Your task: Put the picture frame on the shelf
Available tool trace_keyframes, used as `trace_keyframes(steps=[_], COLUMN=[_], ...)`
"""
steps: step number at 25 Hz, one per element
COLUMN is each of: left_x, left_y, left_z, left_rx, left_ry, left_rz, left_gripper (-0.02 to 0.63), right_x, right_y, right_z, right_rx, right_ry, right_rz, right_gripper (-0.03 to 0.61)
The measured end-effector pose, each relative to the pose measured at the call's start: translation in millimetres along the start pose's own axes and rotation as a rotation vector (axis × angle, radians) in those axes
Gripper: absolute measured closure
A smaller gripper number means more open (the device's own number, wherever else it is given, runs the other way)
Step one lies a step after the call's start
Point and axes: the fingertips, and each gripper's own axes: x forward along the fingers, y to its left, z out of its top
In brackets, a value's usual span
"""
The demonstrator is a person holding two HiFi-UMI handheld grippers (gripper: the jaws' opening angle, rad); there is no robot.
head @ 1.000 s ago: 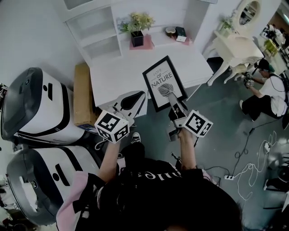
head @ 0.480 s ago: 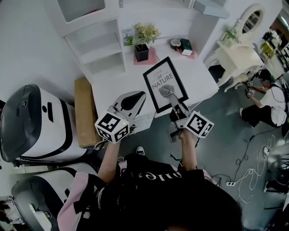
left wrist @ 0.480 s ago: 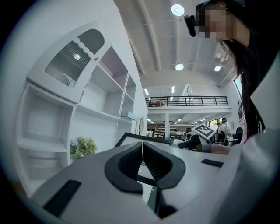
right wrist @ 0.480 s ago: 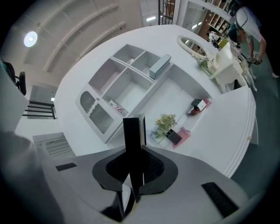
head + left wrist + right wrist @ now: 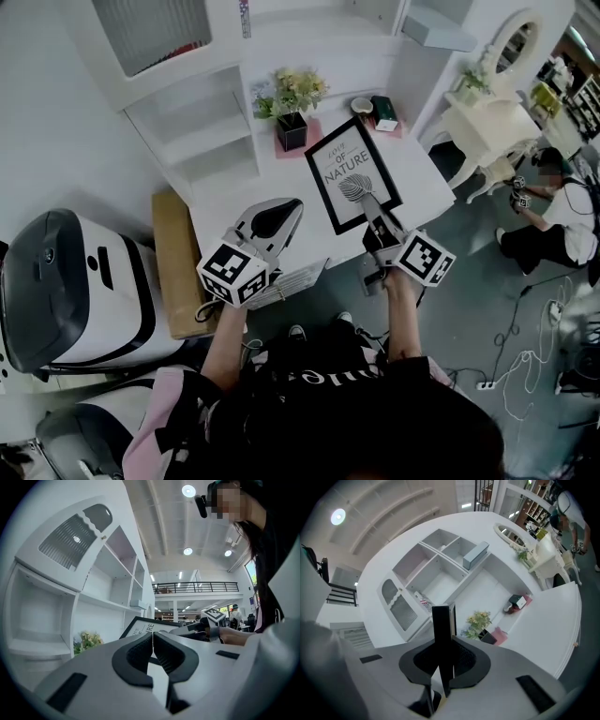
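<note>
Two grippers are in play; only one carries a load.

- Head view: my right gripper point(image 5: 368, 202) pinches the near edge of the picture frame point(image 5: 352, 173). The frame is held in the air over the white desk point(image 5: 234, 178), print facing up, in front of the shelf unit point(image 5: 202, 122). It is not yet on any shelf.
- Head view, second finding: my left gripper point(image 5: 286, 206) hangs beside the frame, apart from it, over the desk's near side. I judge the one-edge grip to be deliberate, since it leaves the frame's far end free to go into a compartment first.
- Left gripper view: the jaws are pressed together with nothing between them, which the head view cannot confirm. This view alone shows the frame from the side, with open compartments rising at its left and the flowers point(image 5: 86, 641) low beside them. I read the approach as roughly level.
- Right gripper view: the frame appears edge-on as a dark bar, and the pads point(image 5: 461, 656) press on both its faces. This confirms a firm hold.
- Right gripper view, second finding: several bare compartments lie ahead, and a grey box point(image 5: 475, 555) sits at the edge of one. The print cannot be seen from here; only the head view shows it.
- Judgement: this is the carry phase, and placement is outstanding.
</note>
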Motion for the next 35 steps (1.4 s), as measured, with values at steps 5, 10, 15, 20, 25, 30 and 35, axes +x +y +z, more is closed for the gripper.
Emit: trace_keyframes(steps=[5,10,15,20,25,30,35], left_x=[16.5,42.6,83.5,121.2,150.6,165.3,189.6], left_y=[15.1,31.5,50.4,72.6,92.5,83.6,86.6], left_z=[5.5,10.8,24.8,36.3,43.7,56.5,71.5], left_rx=[0.015,0.022,0.052,0.067,0.071,0.101,0.135], left_ry=[-0.016,-0.011,-0.032,-0.041,-0.036,-0.056,-0.050], left_rz=[0.015,0.045,0.061,0.093,0.123,0.120,0.114], left_gripper=[0.597,0.597,0.596,0.597,0.597,0.596,0.597], right_x=[22.3,42.3,74.0,103.6,146.7,170.6,204.1], right_y=[-2.5,-8.7,-11.8,-34.8,-44.5,-41.4,-44.7], right_z=[39.6,90.3,152.9,200.7,238.3,264.3,285.0], right_rx=[-0.037,-0.072,-0.147,-0.098,0.007,0.121,0.226], right_ry=[-0.019,-0.030,-0.040,-0.031,-0.015,-0.038,-0.049], right_rz=[0.050,0.095,0.158,0.118,0.168,0.236,0.270], right_gripper=[0.511,0.511,0.511,0.511,0.511,0.514,0.517])
